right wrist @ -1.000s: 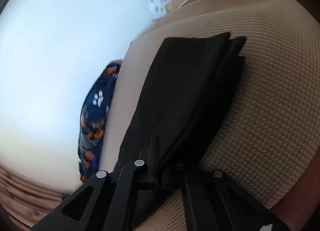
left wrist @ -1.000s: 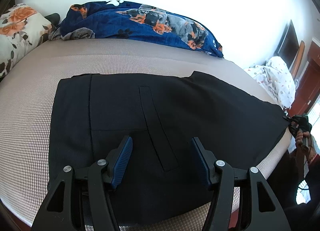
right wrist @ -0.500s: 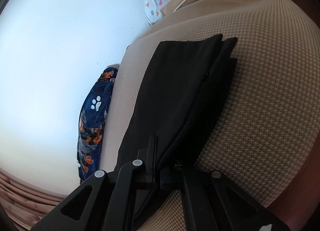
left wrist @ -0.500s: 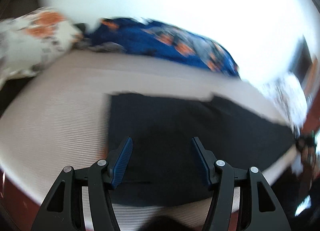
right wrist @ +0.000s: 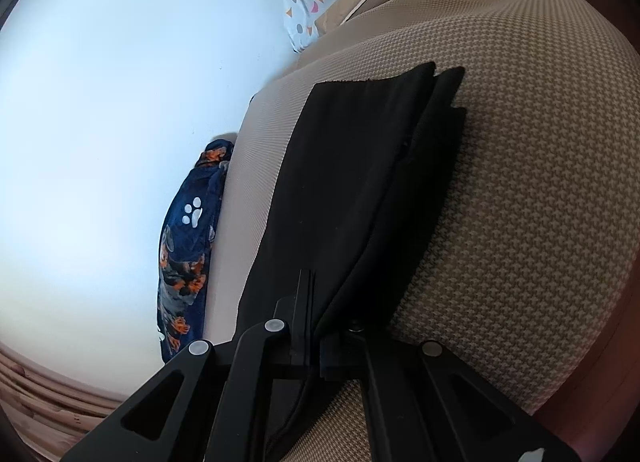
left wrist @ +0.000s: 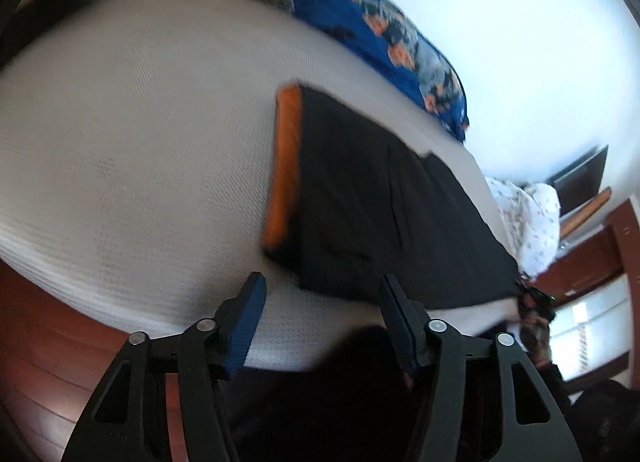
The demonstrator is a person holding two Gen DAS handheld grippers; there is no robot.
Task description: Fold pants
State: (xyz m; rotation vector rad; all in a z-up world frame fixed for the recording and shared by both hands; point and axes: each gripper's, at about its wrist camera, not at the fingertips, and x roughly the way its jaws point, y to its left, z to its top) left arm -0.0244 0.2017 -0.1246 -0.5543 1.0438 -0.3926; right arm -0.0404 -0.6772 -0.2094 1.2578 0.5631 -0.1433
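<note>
Black pants [left wrist: 380, 214] lie flat on a beige bed [left wrist: 140, 150], with an orange band [left wrist: 284, 170] along their left end. My left gripper [left wrist: 322, 302] is open and empty, above the bed's near edge just short of the pants' near corner. The view is blurred. In the right wrist view the folded black pants [right wrist: 360, 190] stretch away from my right gripper [right wrist: 316, 326], which is shut on their near end. The right gripper also shows in the left wrist view [left wrist: 534, 298] at the pants' far right end.
A blue dog-print blanket [left wrist: 384, 38] lies along the far side of the bed by the white wall. A white patterned cloth [left wrist: 528, 218] sits at the right. Reddish wood floor [left wrist: 48, 342] lies below the bed's near edge. A floral pillow sits at top left.
My left gripper has pulled back and swung left off the pants, staying open; the pants now sit to the right of it. The right gripper keeps its hold and barely moved.
</note>
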